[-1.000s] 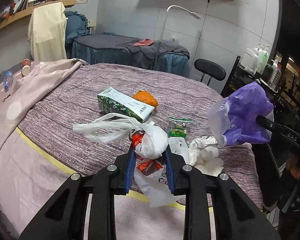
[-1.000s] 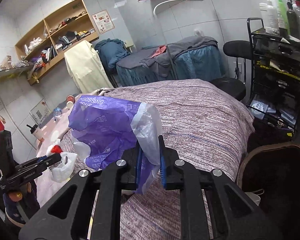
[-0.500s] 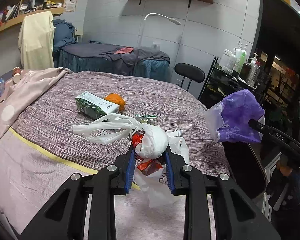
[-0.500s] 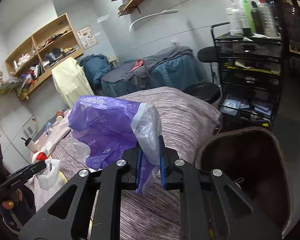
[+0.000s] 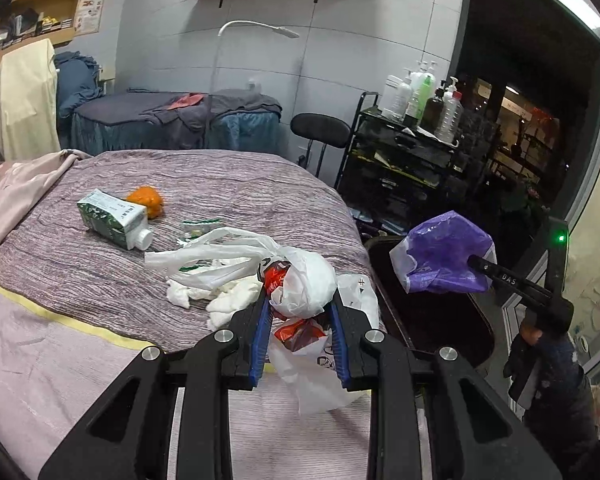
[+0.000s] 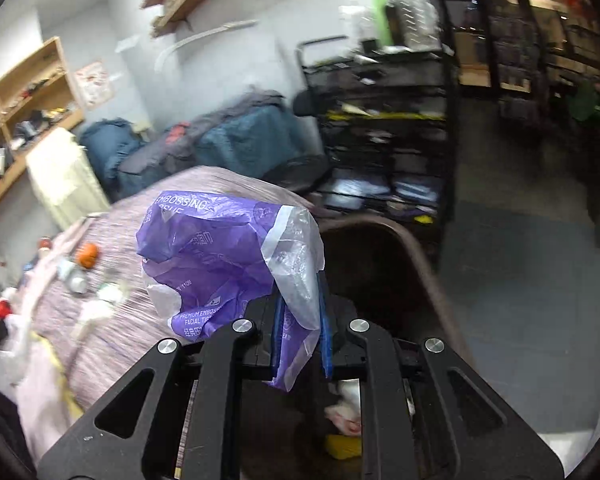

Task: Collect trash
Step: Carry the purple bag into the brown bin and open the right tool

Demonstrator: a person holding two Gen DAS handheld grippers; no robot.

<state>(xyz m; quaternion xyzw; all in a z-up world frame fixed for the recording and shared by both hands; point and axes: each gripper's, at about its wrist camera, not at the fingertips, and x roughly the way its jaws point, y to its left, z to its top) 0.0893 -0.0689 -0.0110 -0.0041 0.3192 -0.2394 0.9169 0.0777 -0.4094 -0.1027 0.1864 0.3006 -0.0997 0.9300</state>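
Observation:
My left gripper (image 5: 300,300) is shut on a white plastic bag (image 5: 306,288) with red wrappers inside, held above the bed's right edge. My right gripper (image 6: 300,280) is shut on a purple tissue wrapper (image 6: 220,248) and holds it over the dark brown trash bin (image 6: 420,256). In the left wrist view the purple wrapper (image 5: 444,256) hangs over the bin (image 5: 440,320) beside the bed. On the striped bedspread (image 5: 220,192) lie a green-and-white carton (image 5: 114,218), an orange item (image 5: 146,200), a small green packet (image 5: 198,228) and crumpled white tissues (image 5: 220,296).
A black trolley (image 5: 404,160) with bottles stands behind the bin, a black stool (image 5: 320,130) next to it. A pink blanket (image 5: 12,188) covers the bed's left side. Some trash (image 6: 344,412) lies inside the bin. A second bed (image 5: 172,120) stands by the wall.
Both grippers have swung right, away from the bed's middle. The purple wrapper now hangs over the bin; the white bag has moved toward the bed's right edge.

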